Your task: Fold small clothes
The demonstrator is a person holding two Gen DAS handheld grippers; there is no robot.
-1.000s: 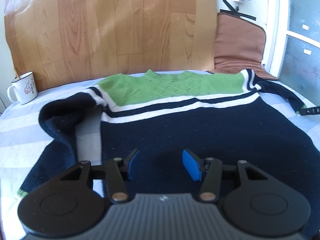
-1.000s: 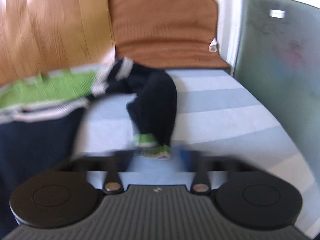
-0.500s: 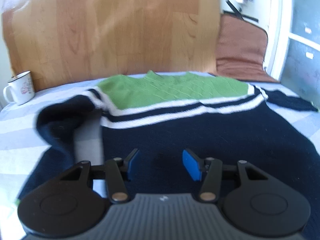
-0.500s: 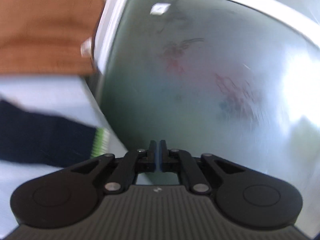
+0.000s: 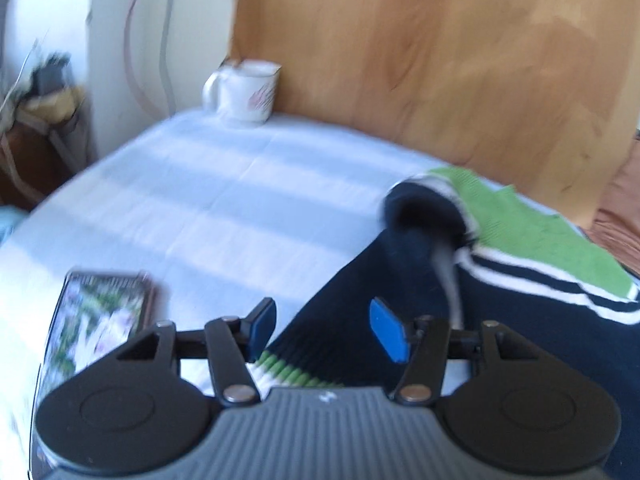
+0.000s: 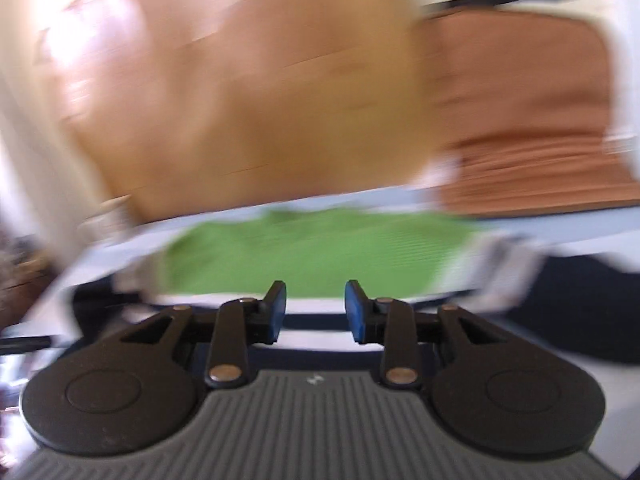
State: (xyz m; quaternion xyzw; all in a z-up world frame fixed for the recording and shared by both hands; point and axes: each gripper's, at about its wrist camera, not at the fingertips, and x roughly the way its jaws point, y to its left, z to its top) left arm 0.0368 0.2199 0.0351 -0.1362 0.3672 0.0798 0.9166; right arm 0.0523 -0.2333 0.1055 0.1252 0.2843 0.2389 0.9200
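I've swung my left gripper (image 5: 322,330), spread wide and empty, onto the sweater's (image 5: 532,300) sleeve cuff (image 5: 298,364). My right gripper (image 6: 315,312) has let its sleeve go and, through blur, seems parted and empty.

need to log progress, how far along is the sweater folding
Early stage. Done: the sweater lies spread flat on the striped sheet, green yoke toward the wooden board. In hand: the left gripper is open with the sleeve cuff between its fingers, not yet gripped; the right gripper is open above the chest stripes, holding nothing. Left: both sleeves and the body folds; no fold shows yet.
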